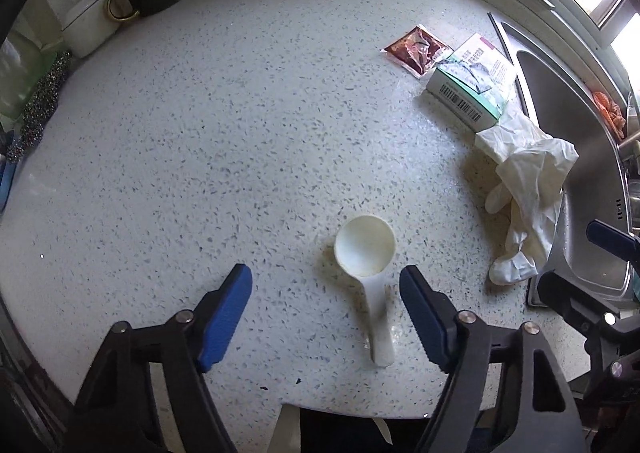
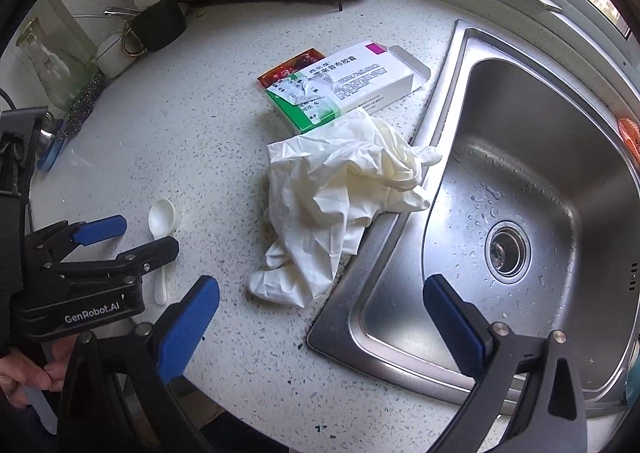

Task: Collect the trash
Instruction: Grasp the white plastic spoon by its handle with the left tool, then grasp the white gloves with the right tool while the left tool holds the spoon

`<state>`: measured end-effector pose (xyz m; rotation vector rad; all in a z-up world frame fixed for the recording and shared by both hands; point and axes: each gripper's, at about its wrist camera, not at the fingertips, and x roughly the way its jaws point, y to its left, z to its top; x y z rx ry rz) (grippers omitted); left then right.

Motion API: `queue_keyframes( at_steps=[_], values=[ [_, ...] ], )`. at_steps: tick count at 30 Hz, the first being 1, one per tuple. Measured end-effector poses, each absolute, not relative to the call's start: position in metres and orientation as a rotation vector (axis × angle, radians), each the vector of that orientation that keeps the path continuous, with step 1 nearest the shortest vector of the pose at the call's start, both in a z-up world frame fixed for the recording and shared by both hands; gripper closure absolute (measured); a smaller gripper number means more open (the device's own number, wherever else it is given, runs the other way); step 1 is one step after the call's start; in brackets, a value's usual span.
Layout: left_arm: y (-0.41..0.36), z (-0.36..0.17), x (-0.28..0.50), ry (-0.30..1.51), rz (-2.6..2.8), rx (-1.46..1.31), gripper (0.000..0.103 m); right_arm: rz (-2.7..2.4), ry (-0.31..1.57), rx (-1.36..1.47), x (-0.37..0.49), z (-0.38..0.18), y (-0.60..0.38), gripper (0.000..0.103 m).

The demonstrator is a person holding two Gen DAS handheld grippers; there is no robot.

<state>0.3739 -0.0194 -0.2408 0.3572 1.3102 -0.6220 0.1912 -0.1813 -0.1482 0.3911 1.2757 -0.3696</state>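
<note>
Left gripper [image 1: 326, 309]: held low over the near edge of the table [image 1: 200, 173], fingers spread wide with nothing between them; the handle of the plastic spoon [image 1: 366, 253] lies between the blue pads, nearer the right one.
Spoon grasp: judged the step in hand; the gripper would do well to shift a little toward its own right so the thin handle sits midway, then come down until the pads nearly touch the table before closing, since the spoon lies flat and could slide or flip.
Right gripper [image 2: 322, 317]: fingers parted and empty, hovering over the sink [image 2: 540, 181] rim.
Glove [image 2: 340, 189]: crumpled, draped partly over the sink edge, just beyond the spoon; soft, so easy to pinch on a fold.
Medicine box [image 2: 360, 81]: open flap, touching the glove's far side.
Red sachet [image 1: 416, 49]: farthest, tucked against the box.
</note>
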Motion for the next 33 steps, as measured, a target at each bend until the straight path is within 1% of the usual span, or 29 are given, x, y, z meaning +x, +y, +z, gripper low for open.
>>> queue_keyframes(
  at_steps=[3, 5, 6, 7, 8, 12, 13, 14, 19, 25, 30, 32, 33],
  values=[
    [-0.026, -0.241, 0.373, 1.301, -0.605, 0.403, 0.045, -0.371, 1.271, 0.394, 0.193, -0.147, -0.184, 0.001],
    [-0.029, -0.238, 0.372, 1.294, -0.604, 0.409, 0.061, -0.372, 1.268, 0.394, 0.193, -0.146, -0.185, 0.001],
    [-0.03, -0.237, 0.372, 1.292, -0.61, 0.403, 0.065, -0.373, 1.267, 0.395, 0.193, -0.146, -0.185, 0.001],
    [-0.03, -0.236, 0.372, 1.29, -0.623, 0.39, 0.077, -0.373, 1.265, 0.396, 0.192, -0.145, -0.186, 0.001],
    [-0.031, -0.236, 0.372, 1.292, -0.631, 0.38, 0.079, -0.374, 1.264, 0.398, 0.191, -0.145, -0.186, 0.001],
    [-0.031, -0.236, 0.372, 1.283, -0.64, 0.39, 0.08, -0.372, 1.266, 0.401, 0.19, -0.146, -0.188, 0.001],
    [-0.032, -0.235, 0.369, 1.287, -0.645, 0.38, 0.088, -0.371, 1.266, 0.402, 0.19, -0.145, -0.188, 0.001],
    [-0.032, -0.234, 0.37, 1.297, -0.649, 0.371, 0.093, -0.371, 1.265, 0.404, 0.19, -0.145, -0.188, 0.001],
    [-0.029, -0.218, 0.376, 1.271, -0.663, 0.372, 0.093, -0.381, 1.245, 0.404, 0.19, -0.14, -0.191, 0.001],
    [-0.021, -0.191, 0.398, 1.274, -0.741, 0.276, 0.093, -0.404, 1.23, 0.408, 0.202, -0.139, -0.201, 0.001],
    [-0.024, -0.187, 0.408, 1.259, -0.752, 0.302, 0.093, -0.402, 1.236, 0.403, 0.223, -0.147, -0.207, 0.001],
    [-0.025, -0.189, 0.414, 1.258, -0.757, 0.317, 0.093, -0.394, 1.244, 0.404, 0.232, -0.153, -0.205, 0.002],
    [-0.023, -0.191, 0.416, 1.258, -0.76, 0.324, 0.093, -0.388, 1.254, 0.404, 0.237, -0.156, -0.205, 0.007]
  ],
)
